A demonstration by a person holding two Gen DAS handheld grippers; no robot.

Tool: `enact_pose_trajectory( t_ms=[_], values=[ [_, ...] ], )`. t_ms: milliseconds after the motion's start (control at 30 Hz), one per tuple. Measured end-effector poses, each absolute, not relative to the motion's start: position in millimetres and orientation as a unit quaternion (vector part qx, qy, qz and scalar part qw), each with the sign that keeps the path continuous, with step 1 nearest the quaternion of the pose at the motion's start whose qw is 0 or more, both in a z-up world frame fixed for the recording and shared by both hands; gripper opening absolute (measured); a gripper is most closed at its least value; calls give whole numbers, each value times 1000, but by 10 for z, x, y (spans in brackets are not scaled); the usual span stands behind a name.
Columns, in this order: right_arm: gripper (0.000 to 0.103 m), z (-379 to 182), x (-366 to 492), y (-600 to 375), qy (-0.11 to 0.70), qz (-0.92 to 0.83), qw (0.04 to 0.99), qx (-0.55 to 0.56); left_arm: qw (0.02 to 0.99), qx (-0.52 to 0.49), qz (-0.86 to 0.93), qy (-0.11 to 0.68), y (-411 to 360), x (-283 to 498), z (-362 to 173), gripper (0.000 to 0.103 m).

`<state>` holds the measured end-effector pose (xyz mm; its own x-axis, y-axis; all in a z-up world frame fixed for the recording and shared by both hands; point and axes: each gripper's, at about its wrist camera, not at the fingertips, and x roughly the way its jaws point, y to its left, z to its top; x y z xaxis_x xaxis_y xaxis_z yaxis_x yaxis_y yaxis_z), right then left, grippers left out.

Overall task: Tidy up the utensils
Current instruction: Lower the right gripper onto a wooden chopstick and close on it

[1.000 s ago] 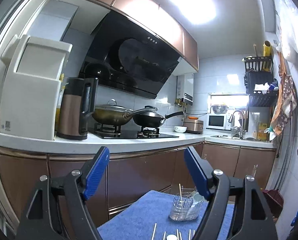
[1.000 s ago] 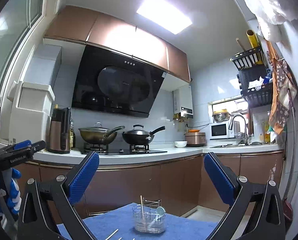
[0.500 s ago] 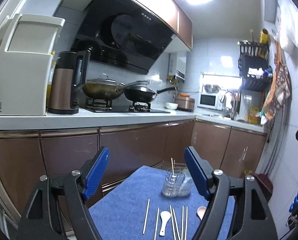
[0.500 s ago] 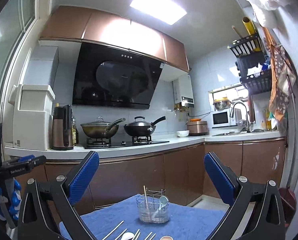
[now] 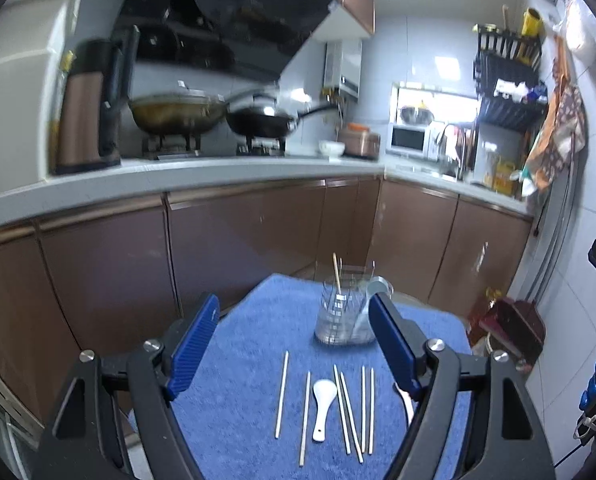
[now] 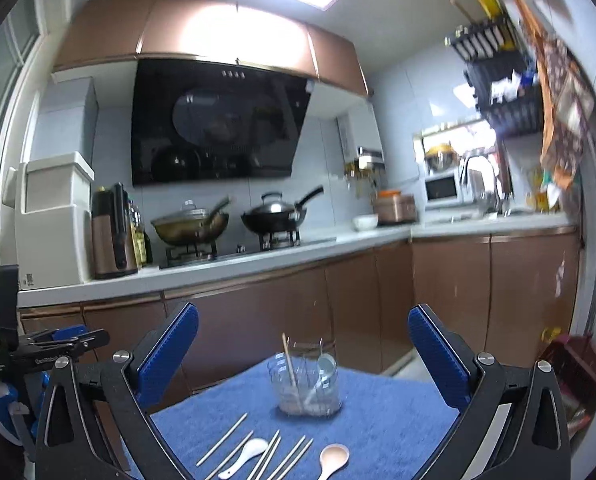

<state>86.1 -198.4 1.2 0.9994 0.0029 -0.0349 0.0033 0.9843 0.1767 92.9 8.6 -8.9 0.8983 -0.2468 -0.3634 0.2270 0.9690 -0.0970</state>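
Observation:
A clear holder (image 5: 344, 312) stands on a blue cloth (image 5: 257, 328), with one chopstick and a spoon in it. Several pale chopsticks (image 5: 348, 410) and a white spoon (image 5: 322, 402) lie in a row in front of it. A tan spoon (image 6: 333, 458) lies at the right of the row. My left gripper (image 5: 293, 344) is open and empty above the row. My right gripper (image 6: 304, 356) is open and empty, higher and further back. The holder (image 6: 308, 386), the chopsticks (image 6: 265, 454) and the white spoon (image 6: 245, 452) also show in the right wrist view.
Brown cabinets (image 5: 237, 240) and a white counter (image 6: 217, 268) with two pans (image 6: 273, 216) and a kettle (image 6: 109, 232) stand behind the cloth. A dark red bin (image 5: 514, 328) sits on the floor at the right. The left gripper's body (image 6: 37, 356) is at the right wrist view's left edge.
Both grippers have tilted down and moved toward the cloth. The row of chopsticks and spoons has come into view. Both stay open.

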Motion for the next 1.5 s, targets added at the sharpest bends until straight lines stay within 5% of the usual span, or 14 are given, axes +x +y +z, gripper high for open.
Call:
enact_pose_trajectory(
  t_ms=[233,567,667,1067,1500],
  values=[
    [94,-250,1239,-2072,88,25,989,113,958,-24,-140,249,-75,1311,-420,75],
    [49,-707,1878,-2104,214,79,962,151,915,-40,-170,363,-234,1983,-1009,74],
    [43,-913,2166,-2068,266,104,944,167,898,-45,-178,401,-299,2206,-1209,69],
    [29,-1944,3452,-1788,463,131,852,205,826,-20,-187,532,-684,2979,-1961,48],
    [24,-2602,4032,-1705,544,102,808,201,783,-11,-178,596,-775,3364,-2410,30]
  ],
)
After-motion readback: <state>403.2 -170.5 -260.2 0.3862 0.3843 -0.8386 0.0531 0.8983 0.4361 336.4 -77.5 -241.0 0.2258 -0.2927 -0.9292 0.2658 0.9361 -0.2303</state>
